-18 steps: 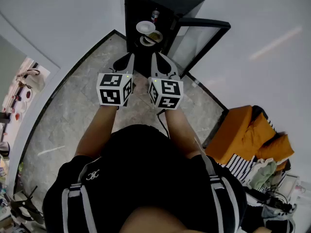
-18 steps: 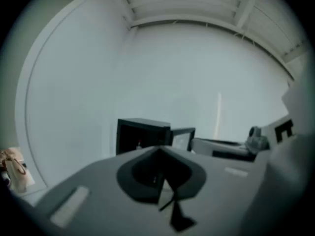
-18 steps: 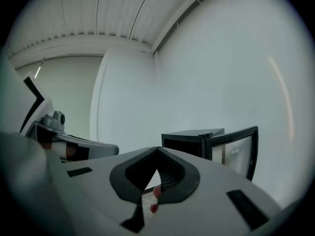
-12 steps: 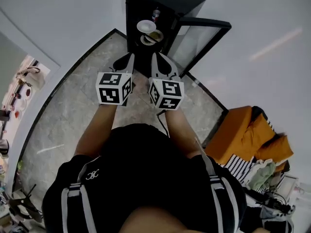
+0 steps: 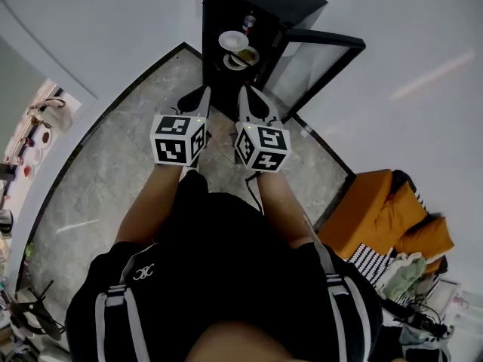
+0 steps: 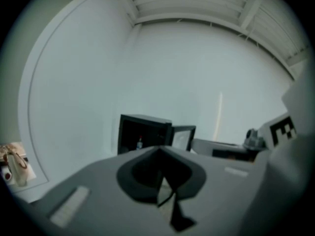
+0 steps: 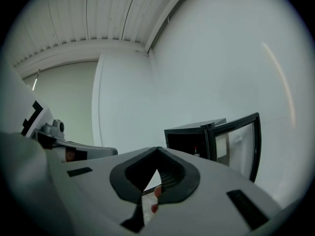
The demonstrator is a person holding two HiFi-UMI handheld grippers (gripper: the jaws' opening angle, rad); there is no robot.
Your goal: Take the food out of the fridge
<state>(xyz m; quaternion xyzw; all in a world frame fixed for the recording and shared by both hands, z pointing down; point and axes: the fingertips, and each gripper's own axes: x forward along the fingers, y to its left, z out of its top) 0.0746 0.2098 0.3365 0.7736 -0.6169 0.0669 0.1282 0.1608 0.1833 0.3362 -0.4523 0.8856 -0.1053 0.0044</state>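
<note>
A small black fridge [image 5: 260, 2] stands against the white wall with its glass door [image 5: 321, 62] swung open to the right. Inside it sit a white plate [image 5: 232, 41], a second plate with food [image 5: 242, 57] and a small bottle [image 5: 248, 23]. My left gripper [image 5: 203, 96] and right gripper [image 5: 245, 96] are side by side above the floor, short of the fridge and pointing at it. Both are shut with nothing between the jaws. The left gripper view shows the fridge [image 6: 142, 132] and the bottle [image 6: 140, 142] beyond the gripper [image 6: 158, 149]. The right gripper view shows the fridge [image 7: 189, 136] and its door [image 7: 236, 141].
The floor [image 5: 106, 172] is grey marble with a dark border along the walls. An orange cushion [image 5: 381, 206] and a heap of clothes [image 5: 407, 270] lie at the right. A doorway [image 5: 34, 134] at the far left opens onto a cluttered room.
The whole scene has slid slightly to the right in the head view. Both grippers stay shut, side by side, pointing at the fridge.
</note>
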